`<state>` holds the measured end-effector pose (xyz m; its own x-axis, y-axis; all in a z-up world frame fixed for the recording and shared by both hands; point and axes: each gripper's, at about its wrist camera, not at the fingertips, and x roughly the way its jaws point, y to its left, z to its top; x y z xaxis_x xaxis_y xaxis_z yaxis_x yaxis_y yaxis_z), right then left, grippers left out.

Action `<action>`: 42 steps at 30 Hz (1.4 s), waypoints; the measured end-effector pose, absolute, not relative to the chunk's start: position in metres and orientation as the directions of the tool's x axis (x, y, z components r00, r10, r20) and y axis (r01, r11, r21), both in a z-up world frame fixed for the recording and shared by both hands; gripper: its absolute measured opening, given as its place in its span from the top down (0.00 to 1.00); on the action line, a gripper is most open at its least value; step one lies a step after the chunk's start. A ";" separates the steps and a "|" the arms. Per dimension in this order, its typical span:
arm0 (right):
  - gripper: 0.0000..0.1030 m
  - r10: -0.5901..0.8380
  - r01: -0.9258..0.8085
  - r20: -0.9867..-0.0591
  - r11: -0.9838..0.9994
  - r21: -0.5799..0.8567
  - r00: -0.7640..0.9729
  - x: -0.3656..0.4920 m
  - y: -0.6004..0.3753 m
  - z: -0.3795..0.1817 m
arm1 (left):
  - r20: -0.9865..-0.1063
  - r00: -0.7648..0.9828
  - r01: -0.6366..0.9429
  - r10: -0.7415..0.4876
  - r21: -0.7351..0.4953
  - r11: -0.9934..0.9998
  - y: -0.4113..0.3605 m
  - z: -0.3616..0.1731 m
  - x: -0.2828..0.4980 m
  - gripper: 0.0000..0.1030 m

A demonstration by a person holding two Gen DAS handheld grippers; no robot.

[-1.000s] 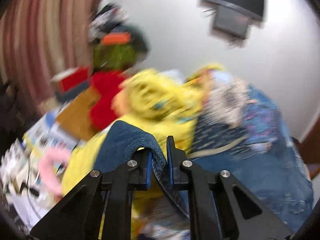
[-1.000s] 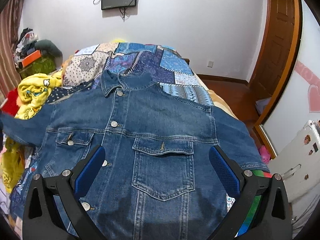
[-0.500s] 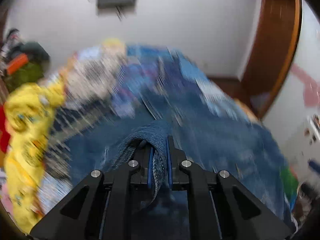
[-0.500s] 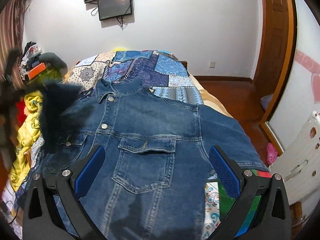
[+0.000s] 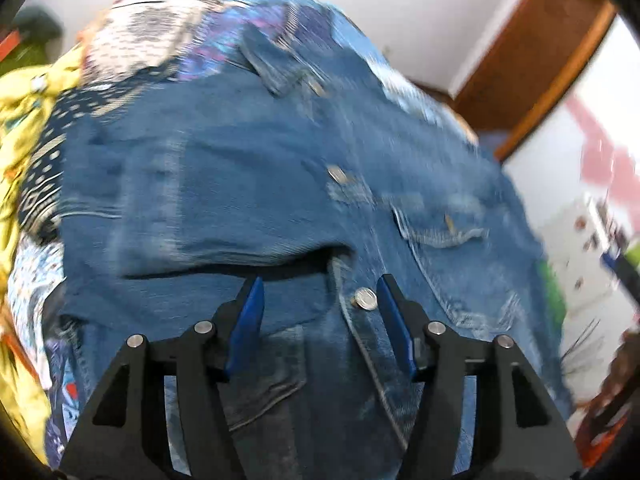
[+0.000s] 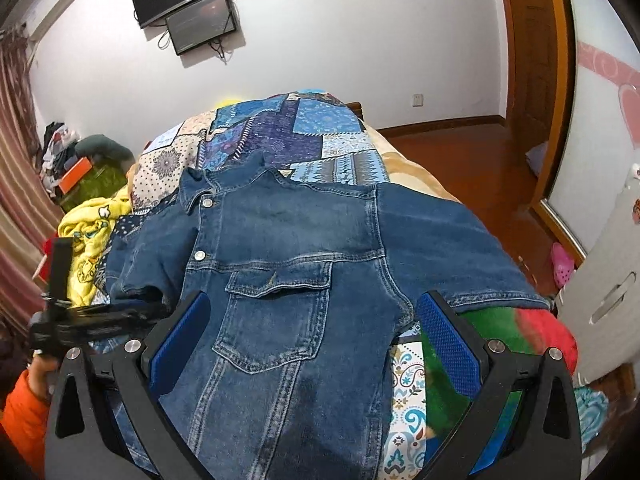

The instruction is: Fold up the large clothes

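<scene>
A blue denim jacket lies front up on a bed with a patchwork cover. Its left sleeve is folded in over the chest; its right sleeve lies spread out. In the left wrist view the jacket fills the frame, blurred. My left gripper is open and empty just above the folded sleeve and the button placket. It also shows in the right wrist view at the left. My right gripper is open and empty above the jacket's lower front.
A yellow printed garment lies at the bed's left side. A red and green blanket lies under the right sleeve. A wooden door and floor are at the right, a wall screen behind, striped curtains at the left.
My left gripper carried the left sleeve inward over the chest, let it go and opened. The sleeve now lies folded across the jacket. My right gripper stayed open and tilted a little.
</scene>
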<state>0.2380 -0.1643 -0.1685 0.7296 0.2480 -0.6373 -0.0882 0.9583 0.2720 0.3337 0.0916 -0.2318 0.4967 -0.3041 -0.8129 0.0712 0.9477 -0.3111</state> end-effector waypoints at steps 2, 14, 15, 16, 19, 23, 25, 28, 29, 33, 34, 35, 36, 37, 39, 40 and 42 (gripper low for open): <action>0.00 0.253 -0.097 -0.636 0.958 0.270 0.729 0.238 -0.161 -0.167 | -0.771 0.509 0.023 -0.383 -0.432 0.901 0.118 -0.228 0.333 0.44; 0.00 0.250 -0.116 -0.649 0.963 0.244 0.719 0.242 -0.151 -0.168 | -0.591 0.526 -0.210 -0.612 -0.787 0.580 0.175 -0.287 0.365 0.44; 0.00 0.252 -0.114 -0.651 0.962 0.247 0.716 0.242 -0.152 -0.169 | -0.569 0.537 -0.220 -0.623 -0.807 0.548 0.177 -0.289 0.371 0.44; 0.00 0.254 -0.113 -0.652 0.962 0.250 0.715 0.242 -0.153 -0.170 | -0.563 0.545 -0.226 -0.622 -0.813 0.537 0.178 -0.289 0.375 0.48; 0.00 0.249 -0.104 -0.661 0.963 0.251 0.708 0.242 -0.156 -0.173 | -0.630 0.559 -0.249 -0.539 -0.748 0.616 0.174 -0.279 0.390 0.65; 0.00 0.256 -0.097 -0.666 0.959 0.267 0.701 0.241 -0.162 -0.178 | -0.709 0.577 -0.228 -0.405 -0.616 0.754 0.151 -0.250 0.406 0.88; 0.00 0.246 -0.087 -0.668 0.961 0.261 0.702 0.242 -0.166 -0.181 | -0.708 0.616 -0.184 -0.345 -0.556 0.811 0.132 -0.222 0.411 0.91; 0.00 0.213 -0.065 -0.689 0.970 0.234 0.692 0.250 -0.173 -0.188 | -0.653 0.678 -0.078 -0.338 -0.521 0.850 0.093 -0.178 0.417 0.94; 0.00 0.197 -0.054 -0.698 0.974 0.222 0.688 0.253 -0.177 -0.190 | -0.643 0.688 -0.047 -0.336 -0.501 0.864 0.079 -0.166 0.418 0.94; 0.00 0.169 -0.025 -0.712 0.978 0.208 0.681 0.256 -0.194 -0.194 | -0.646 0.682 0.088 -0.343 -0.392 0.916 -0.004 -0.143 0.423 0.94; 0.00 0.164 -0.018 -0.712 0.978 0.208 0.683 0.254 -0.199 -0.194 | -0.667 0.663 0.118 -0.340 -0.355 0.927 -0.028 -0.147 0.422 0.94; 0.00 0.157 -0.010 -0.714 0.979 0.206 0.683 0.254 -0.202 -0.194 | -0.685 0.644 0.142 -0.340 -0.329 0.933 -0.043 -0.151 0.419 0.94; 0.00 0.146 0.004 -0.718 0.979 0.203 0.680 0.252 -0.208 -0.196 | -0.717 0.605 0.180 -0.346 -0.300 0.937 -0.067 -0.162 0.419 0.94; 0.00 0.141 0.013 -0.722 0.979 0.204 0.678 0.251 -0.212 -0.197 | -0.751 0.556 0.215 -0.357 -0.285 0.934 -0.085 -0.175 0.417 0.94; 0.00 0.133 0.035 -0.731 0.977 0.210 0.669 0.249 -0.222 -0.200 | -0.827 0.436 0.259 -0.354 -0.261 0.930 -0.114 -0.205 0.418 0.94; 0.00 0.134 0.043 -0.736 0.975 0.216 0.664 0.248 -0.226 -0.201 | -0.864 0.373 0.267 -0.338 -0.249 0.931 -0.125 -0.221 0.418 0.93; 0.00 0.132 0.056 -0.746 0.973 0.222 0.653 0.246 -0.233 -0.204 | -0.912 0.287 0.271 -0.293 -0.216 0.938 -0.138 -0.250 0.413 0.91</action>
